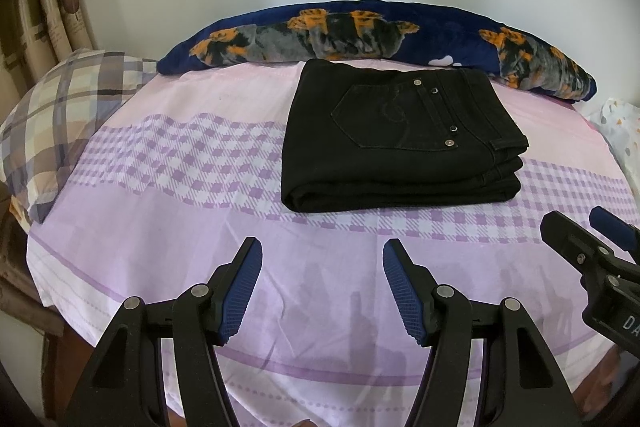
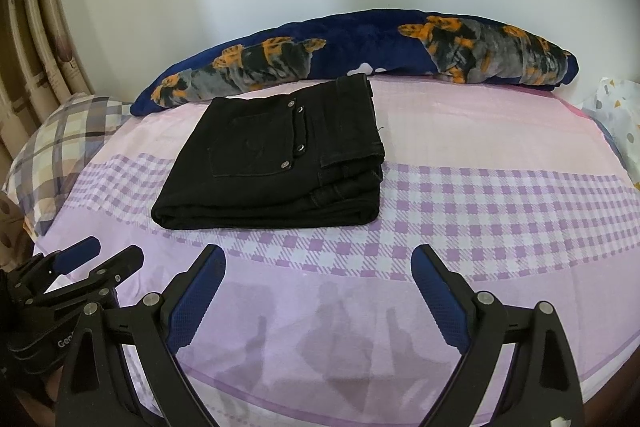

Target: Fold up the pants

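The left claw (image 1: 322, 291) hangs low at six o'clock in its own view, its blue-padded fingers (image 1: 242, 291) spread wide with nothing but bedsheet between them. The right claw (image 2: 318, 301) sits the same way in its view, fingers splayed and empty, and its tip also shows at four o'clock in the left view (image 1: 580, 239). Both hover just above the near strip of the bed (image 1: 160, 247), well apart from the cloth; their shadows fall on the sheet right beneath them. That stand-off reads as a rest pose: neither claw has anything left to pinch, so they are kept back where they cannot drag a layer out of line.

Out past the fingertips, toward twelve o'clock, lie the black pants (image 1: 396, 147), also seen at eleven o'clock from the right claw (image 2: 276, 163). They form a compact stacked rectangle, back pocket with its rivets facing up, the rounded fold toward the claws and the waistband edges stepped at the three o'clock side. The layers lie flat and squared, so the folding looks finished, or nearly so.

Behind the pants, along the far edge against the wall, a rolled navy blanket (image 1: 360, 35) with orange patches lies touching or just beside them. A plaid pillow (image 1: 60, 123) rests at nine o'clock.
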A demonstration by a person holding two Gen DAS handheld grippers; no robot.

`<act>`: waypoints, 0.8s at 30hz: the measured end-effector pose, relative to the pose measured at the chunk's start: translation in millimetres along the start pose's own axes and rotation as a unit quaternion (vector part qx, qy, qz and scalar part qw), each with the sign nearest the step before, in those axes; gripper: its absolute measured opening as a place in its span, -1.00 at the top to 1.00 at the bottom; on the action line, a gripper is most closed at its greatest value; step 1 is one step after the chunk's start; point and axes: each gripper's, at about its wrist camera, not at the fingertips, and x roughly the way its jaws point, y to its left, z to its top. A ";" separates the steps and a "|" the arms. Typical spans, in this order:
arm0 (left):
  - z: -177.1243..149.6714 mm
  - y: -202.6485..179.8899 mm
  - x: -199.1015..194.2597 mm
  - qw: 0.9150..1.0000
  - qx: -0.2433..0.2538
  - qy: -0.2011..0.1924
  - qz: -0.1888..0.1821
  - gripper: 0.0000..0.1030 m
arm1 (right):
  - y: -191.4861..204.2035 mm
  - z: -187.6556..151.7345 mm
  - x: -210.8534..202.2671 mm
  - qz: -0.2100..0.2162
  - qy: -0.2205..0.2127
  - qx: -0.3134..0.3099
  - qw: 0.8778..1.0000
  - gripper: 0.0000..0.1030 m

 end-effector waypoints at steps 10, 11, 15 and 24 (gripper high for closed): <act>3.8 1.9 -1.1 1.000 0.010 -0.008 0.007 -0.24 | -2.0 -1.5 1.7 -0.001 0.002 0.007 1.000 -0.79; 3.9 3.2 -1.3 1.000 0.011 -0.009 0.007 -0.24 | -2.0 -1.6 1.7 0.000 0.002 0.007 1.000 -0.79; 4.5 2.8 -1.0 1.000 0.013 -0.010 0.009 -0.23 | -2.1 -2.0 3.0 -0.001 0.004 0.008 1.000 -0.79; 5.5 2.9 -0.7 1.000 0.014 -0.008 0.009 -0.24 | -2.7 -3.0 4.3 0.000 0.007 0.011 1.000 -0.79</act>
